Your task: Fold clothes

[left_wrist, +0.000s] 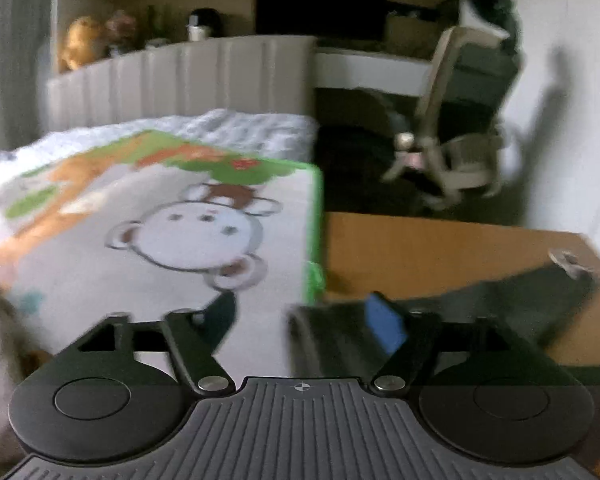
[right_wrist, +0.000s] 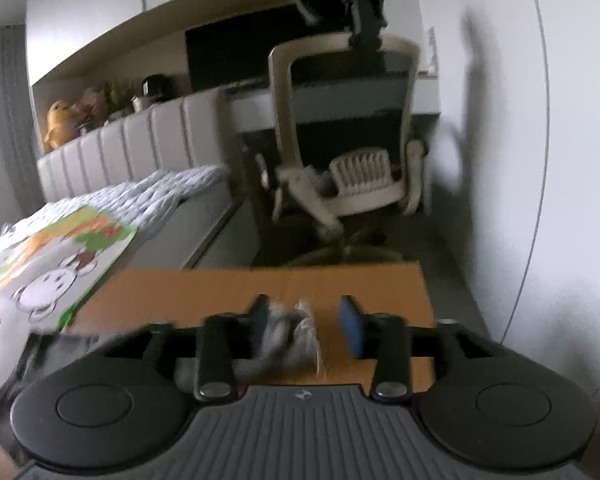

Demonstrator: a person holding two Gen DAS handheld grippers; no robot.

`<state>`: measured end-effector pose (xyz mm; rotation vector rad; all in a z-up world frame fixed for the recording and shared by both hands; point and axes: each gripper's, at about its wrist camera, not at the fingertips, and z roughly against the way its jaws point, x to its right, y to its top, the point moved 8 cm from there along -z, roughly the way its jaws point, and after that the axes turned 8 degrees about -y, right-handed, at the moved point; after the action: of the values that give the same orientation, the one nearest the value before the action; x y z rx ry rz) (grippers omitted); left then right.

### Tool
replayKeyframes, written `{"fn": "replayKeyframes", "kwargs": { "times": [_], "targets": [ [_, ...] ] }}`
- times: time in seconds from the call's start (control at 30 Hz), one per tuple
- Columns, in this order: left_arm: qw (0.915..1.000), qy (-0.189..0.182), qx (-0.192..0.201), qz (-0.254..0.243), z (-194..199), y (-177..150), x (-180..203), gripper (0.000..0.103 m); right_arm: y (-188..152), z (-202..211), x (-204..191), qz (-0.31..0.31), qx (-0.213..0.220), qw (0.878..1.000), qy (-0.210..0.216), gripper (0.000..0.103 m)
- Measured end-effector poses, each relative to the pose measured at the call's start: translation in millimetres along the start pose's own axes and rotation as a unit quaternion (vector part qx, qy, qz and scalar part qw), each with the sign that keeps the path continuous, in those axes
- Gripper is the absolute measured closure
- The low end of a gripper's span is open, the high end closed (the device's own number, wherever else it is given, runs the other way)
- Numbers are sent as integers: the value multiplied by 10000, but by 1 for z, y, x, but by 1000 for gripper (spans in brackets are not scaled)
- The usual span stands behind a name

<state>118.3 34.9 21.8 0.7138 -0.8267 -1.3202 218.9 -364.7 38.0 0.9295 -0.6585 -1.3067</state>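
Two grippers were in view, one per camera. Left gripper (left_wrist: 304,312) had its jaws spread wide with nothing pinched; one dark garment (left_wrist: 480,312) lay across the brown table (left_wrist: 440,248) at 4 o'clock, its edge under the blue pad. Right gripper (right_wrist: 306,322) sat half-open with a grey-white bunch of cloth (right_wrist: 290,336) between the jaws (grip unclear, blurred). One monkey-print mat (left_wrist: 180,232) at 10 o'clock, one office chair (right_wrist: 340,128) at 12.
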Motion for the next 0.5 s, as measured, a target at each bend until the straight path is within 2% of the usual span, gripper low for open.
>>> {"fn": "replayKeyframes", "kwargs": {
  "times": [0.07, 0.17, 0.2, 0.3, 0.37, 0.5],
  "targets": [
    [9982, -560, -159, -143, 2, -10, 28, 11, -21, 7, 0, -39, -294, 9994, 179, 56],
    [9878, -1345, -744, -247, -8, -40, 68, 9, -57, 22, -9, -156, -806, 9949, 593, 56],
    [9838, -1471, -991, -265, -14, -52, 76, 9, -72, 28, -18, -145, -1026, 9917, 761, 56],
    [9736, -1707, -1510, -157, -33, -81, 85, 7, -113, 35, -36, 2, -1574, 9848, 732, 53],
    [9724, -1818, -1450, -168, -38, -80, 82, 5, -122, 32, -39, 46, -1498, 9871, 566, 52],
    [9704, -1924, -1392, 437, -60, -62, 70, 4, -105, 1, -41, 304, -1311, 9905, 290, 52]
  ]
}}
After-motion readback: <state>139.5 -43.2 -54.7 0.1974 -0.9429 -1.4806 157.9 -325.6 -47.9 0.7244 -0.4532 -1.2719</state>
